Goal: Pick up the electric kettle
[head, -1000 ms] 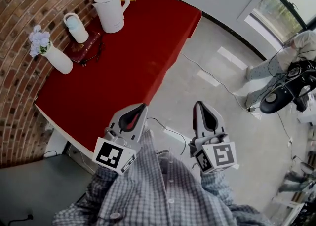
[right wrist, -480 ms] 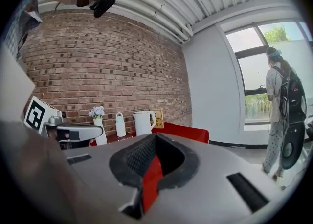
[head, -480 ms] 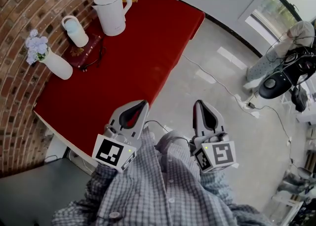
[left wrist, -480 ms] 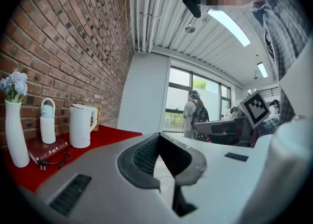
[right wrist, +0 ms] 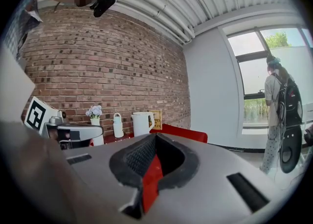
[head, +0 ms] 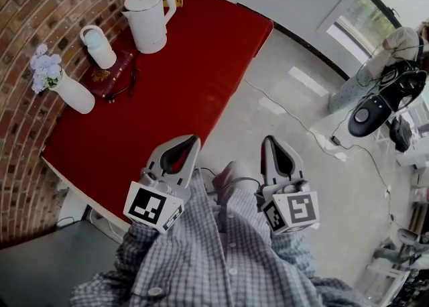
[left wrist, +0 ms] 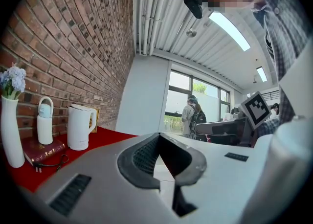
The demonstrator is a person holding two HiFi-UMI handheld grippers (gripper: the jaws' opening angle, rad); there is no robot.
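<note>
Since a second ago, the table (head: 181,91) is sitting slightly further left in the head view. There the left gripper (head: 193,140) and right gripper (head: 269,141) are pointing ahead, both with jaws pressed together and empty. The kettle (head: 147,21) is standing far ahead-left of them. The left gripper view is showing closed jaws, with the kettle (left wrist: 79,127) ahead-left by the brick wall. The right gripper view is showing closed jaws around a red strip. It alone is showing the left gripper's marker cube (right wrist: 36,113).
</note>
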